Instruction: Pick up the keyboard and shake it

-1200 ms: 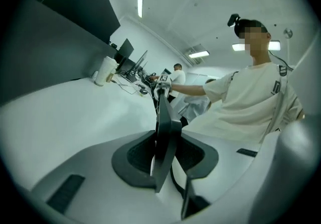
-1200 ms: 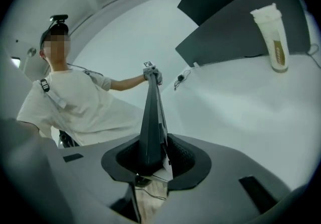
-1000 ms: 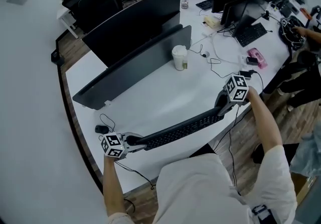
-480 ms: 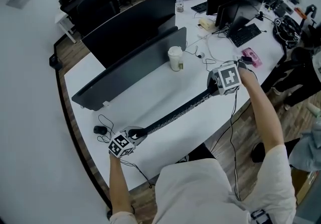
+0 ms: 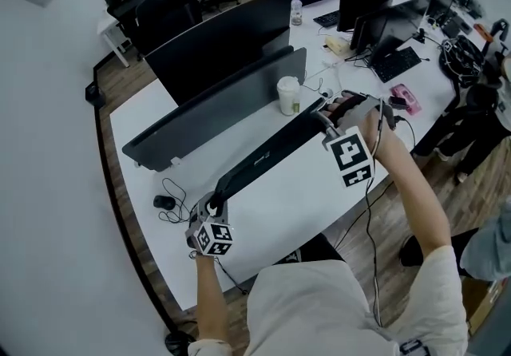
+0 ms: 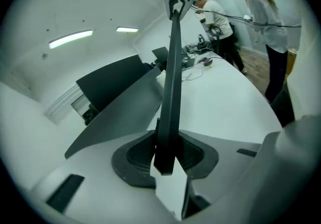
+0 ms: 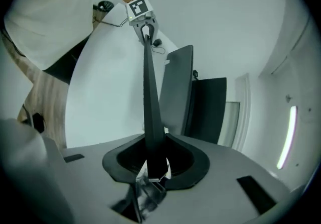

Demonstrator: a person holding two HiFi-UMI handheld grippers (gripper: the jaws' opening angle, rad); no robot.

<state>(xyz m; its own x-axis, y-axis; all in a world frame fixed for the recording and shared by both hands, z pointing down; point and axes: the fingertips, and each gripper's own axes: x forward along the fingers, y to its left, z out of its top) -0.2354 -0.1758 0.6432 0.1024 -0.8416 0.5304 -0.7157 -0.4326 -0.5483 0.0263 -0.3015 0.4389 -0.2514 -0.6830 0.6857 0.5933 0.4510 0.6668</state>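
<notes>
keyboard (image 5: 263, 156) now off desk (image 5: 307, 183), on edge, right end up; my left gripper (image 5: 213, 203), right gripper (image 5: 325, 120) clamp its ends; shake begun.

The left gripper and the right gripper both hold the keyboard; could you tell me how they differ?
The left gripper sits low near the front edge of the desk; the right gripper is raised, near the paper cup. The left gripper's marker cube looks small in the head view; the right gripper's looks bigger, nearer the camera. Both are shut on opposite ends of the keyboard.
</notes>
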